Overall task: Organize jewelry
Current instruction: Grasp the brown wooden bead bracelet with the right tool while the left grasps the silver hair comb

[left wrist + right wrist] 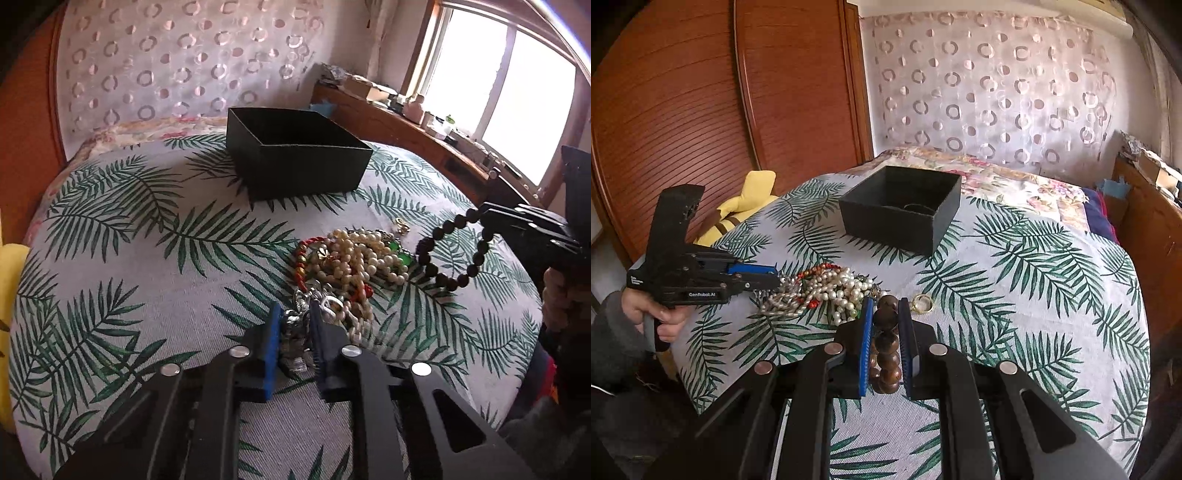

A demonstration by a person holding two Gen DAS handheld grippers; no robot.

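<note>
A heap of jewelry (354, 262) lies on the leaf-print cover: pearl strands, red beads, green stones, a pale chain. My left gripper (295, 317) is shut on a silver metal piece (293, 334) at the heap's near edge. My right gripper (885, 308) is shut on a dark brown bead bracelet (885, 350), which hangs as a loop above the cover (452, 251) to the right of the heap. An open black box (295, 155) stands farther back; in the right wrist view (905, 206) something thin and round lies inside it.
A small gold ring (922, 303) lies on the cover beside the heap. A yellow plush toy (746, 206) sits at the bed's left edge. A wooden shelf (406, 125) with clutter runs under the window at right. A wooden wardrobe (701, 110) stands at left.
</note>
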